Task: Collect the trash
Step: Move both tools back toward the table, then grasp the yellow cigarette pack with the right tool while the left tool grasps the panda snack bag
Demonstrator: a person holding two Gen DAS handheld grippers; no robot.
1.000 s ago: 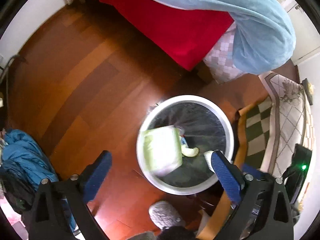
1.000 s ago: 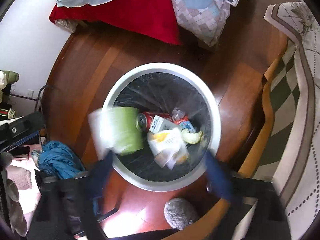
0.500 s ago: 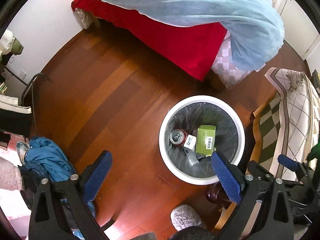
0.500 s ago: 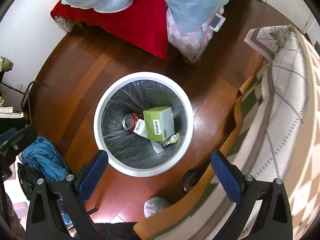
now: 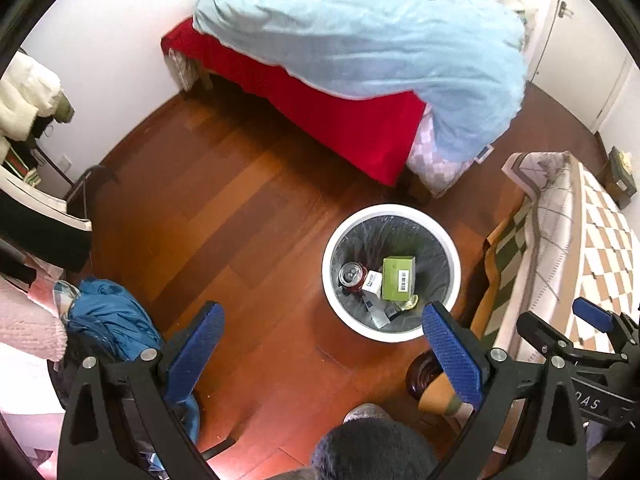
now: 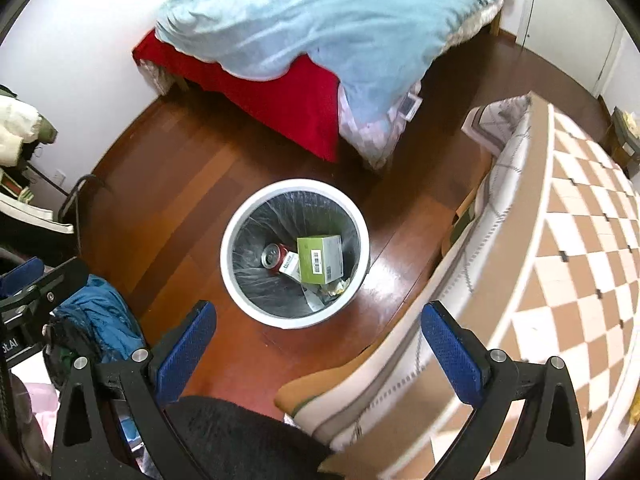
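The green box [image 6: 320, 260] and red can [image 6: 274, 256] lie inside the white bin [image 6: 294, 320] on the floor. Our left gripper [image 5: 320, 336] and right gripper [image 6: 318, 334] hang above, jaws released and empty. Swinging right, we risk snagging the checkered table [image 6: 580, 240] cloth; any remaining trash may sit unseen.

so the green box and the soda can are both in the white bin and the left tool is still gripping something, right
Not quite: the left tool is open and empty, per the left wrist view. The green box and soda can do lie in the white bin.
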